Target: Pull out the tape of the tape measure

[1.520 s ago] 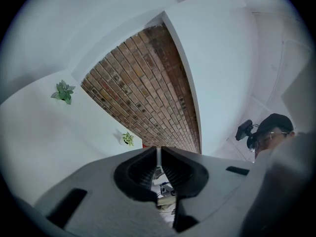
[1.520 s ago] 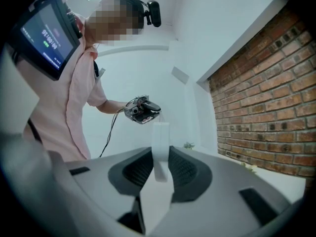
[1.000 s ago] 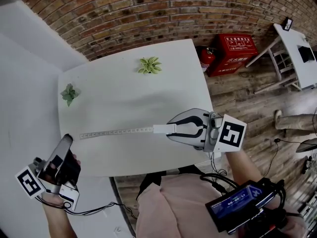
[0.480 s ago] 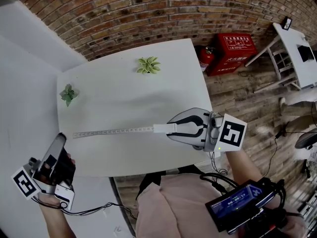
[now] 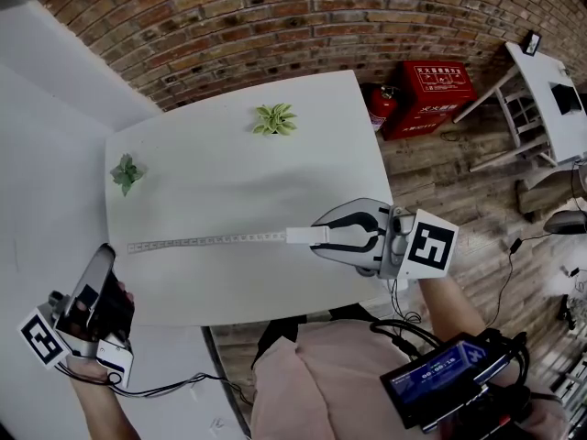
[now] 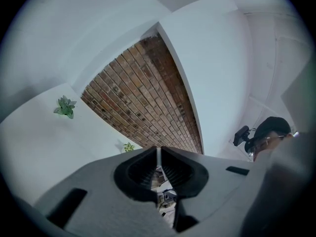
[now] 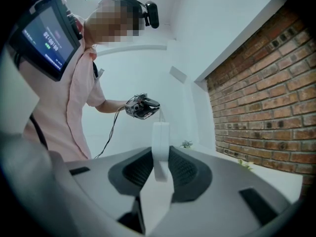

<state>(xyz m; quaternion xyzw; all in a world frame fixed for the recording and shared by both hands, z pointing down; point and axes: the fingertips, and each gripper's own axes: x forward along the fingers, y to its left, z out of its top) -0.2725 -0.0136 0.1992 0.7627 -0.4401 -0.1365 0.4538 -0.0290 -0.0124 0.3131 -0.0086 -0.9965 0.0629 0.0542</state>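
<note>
With our right tool point(image 5: 321, 237) clamping the tape measure case point(image 5: 299, 236) near the desk's point(image 5: 229, 172) right edge, we should draw the left tool point(image 6: 159, 154), seemingly pinching the tape point(image 5: 202, 241) by its tip, straight and level.

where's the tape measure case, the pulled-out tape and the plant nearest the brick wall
tape measure case point(image 5: 301, 236), head view, its white side
tape point(image 5: 206, 241), head view, middle of the pulled-out strip
plant point(image 5: 276, 119), head view, centre of its leaves
</note>
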